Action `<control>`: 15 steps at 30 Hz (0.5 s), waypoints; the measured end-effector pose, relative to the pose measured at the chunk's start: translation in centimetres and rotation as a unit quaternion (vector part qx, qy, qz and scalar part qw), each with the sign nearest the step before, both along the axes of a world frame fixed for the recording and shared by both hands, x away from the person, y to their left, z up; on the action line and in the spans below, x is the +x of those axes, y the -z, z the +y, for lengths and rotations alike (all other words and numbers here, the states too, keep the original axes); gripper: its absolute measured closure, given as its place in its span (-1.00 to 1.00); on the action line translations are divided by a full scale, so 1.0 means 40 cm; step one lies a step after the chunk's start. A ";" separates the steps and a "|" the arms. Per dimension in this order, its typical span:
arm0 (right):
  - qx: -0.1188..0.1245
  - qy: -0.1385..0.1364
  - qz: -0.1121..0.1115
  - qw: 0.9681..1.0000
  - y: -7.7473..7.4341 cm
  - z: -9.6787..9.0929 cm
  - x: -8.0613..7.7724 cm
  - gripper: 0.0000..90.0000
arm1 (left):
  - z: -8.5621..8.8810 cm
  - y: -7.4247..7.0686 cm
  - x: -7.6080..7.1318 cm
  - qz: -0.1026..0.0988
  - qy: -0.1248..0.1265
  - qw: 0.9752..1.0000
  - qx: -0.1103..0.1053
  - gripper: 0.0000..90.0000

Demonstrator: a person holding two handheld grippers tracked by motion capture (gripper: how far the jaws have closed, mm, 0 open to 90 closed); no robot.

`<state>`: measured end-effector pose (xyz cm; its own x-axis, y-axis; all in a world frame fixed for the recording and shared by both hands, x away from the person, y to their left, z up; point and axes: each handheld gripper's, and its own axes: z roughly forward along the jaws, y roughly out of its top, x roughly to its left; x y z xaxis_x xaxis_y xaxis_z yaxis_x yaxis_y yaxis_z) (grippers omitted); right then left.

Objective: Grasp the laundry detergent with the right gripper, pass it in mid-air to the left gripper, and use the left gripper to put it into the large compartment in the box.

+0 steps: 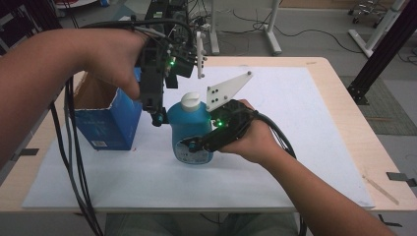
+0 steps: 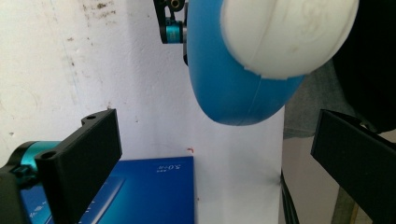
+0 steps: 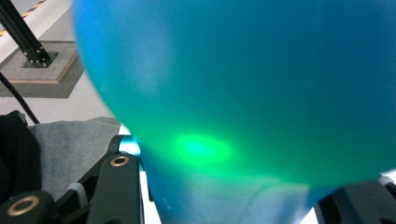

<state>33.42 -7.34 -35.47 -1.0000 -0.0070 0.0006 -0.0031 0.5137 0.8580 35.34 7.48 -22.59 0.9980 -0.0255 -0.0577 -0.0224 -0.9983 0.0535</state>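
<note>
A blue bottle (image 1: 189,128) with a white cap (image 1: 191,102) stands upright on the white mat (image 1: 295,147). My right gripper (image 1: 194,145) comes in from the right and is shut on the bottle's lower body; in the right gripper view the blue bottle (image 3: 233,84) bulges out between the jaws. My left gripper (image 1: 157,118) hangs pointing down just left of the bottle's shoulder. In the left gripper view its jaws stand wide open with nothing between them (image 2: 217,135), and the bottle (image 2: 233,88) and cap (image 2: 285,32) lie beyond them.
An open blue cardboard box (image 1: 110,123) stands on the mat's left part, close to the left gripper; its top edge (image 2: 149,191) is seen from above. Black cables (image 1: 74,162) hang off the table's left side. Wooden table edge (image 1: 344,98) borders the mat.
</note>
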 end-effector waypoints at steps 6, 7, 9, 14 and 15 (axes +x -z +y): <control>0.001 0.000 0.001 1.000 0.001 0.003 0.003 0.04 | -0.016 0.003 -0.003 0.001 -0.002 1.000 -0.004 -0.96; 0.003 -0.001 0.001 1.000 0.000 0.005 0.003 0.04 | -0.021 0.005 -0.004 0.003 -0.004 1.000 -0.006 -0.96; 0.004 -0.001 0.001 1.000 -0.001 0.006 0.003 0.04 | -0.027 0.007 -0.004 -0.002 -0.002 1.000 -0.008 -0.96; 0.007 0.000 0.001 1.000 -0.002 0.007 0.003 0.04 | -0.038 0.015 -0.005 -0.001 0.000 1.000 -0.007 -0.96; 0.009 0.003 0.005 1.000 -0.002 0.008 0.002 0.04 | -0.040 0.016 -0.005 -0.001 0.001 1.000 -0.008 -0.96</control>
